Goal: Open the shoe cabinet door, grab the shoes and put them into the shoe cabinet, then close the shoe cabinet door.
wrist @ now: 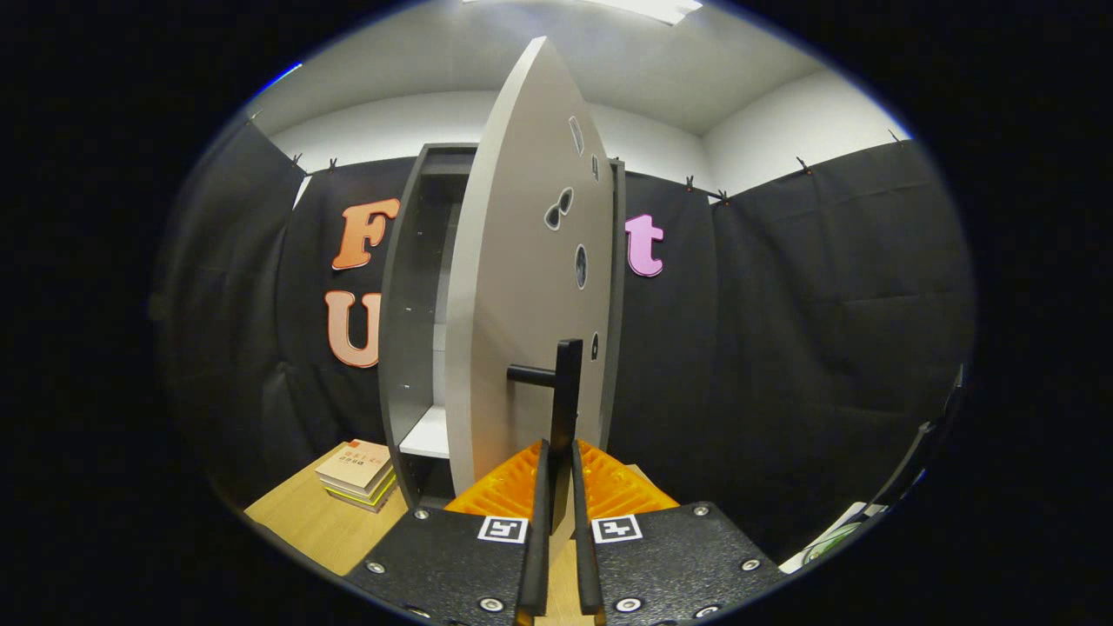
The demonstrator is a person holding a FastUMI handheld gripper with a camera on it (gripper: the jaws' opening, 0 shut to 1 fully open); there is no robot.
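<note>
Gripper fingers pinched the lower end of the black bar handle on the grey shoe cabinet door, which stood swung part-way open, its edge facing forward, leaving a narrow gap onto the cabinet shelves, with stacked books on the wooden table beside.

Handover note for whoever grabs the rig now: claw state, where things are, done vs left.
Claw: shut on the door handle, both fingers pressing its vertical bar.
Cabinet door: swung partly open, edge-on to the camera; the shoe cabinet interior and a white shelf show beside it.
Stack of books lies on the wooden table next to the cabinet.
Done: door gripped and partly opened.
Left: finish opening, release the handle, fetch the shoes, put them inside, close the door.
</note>
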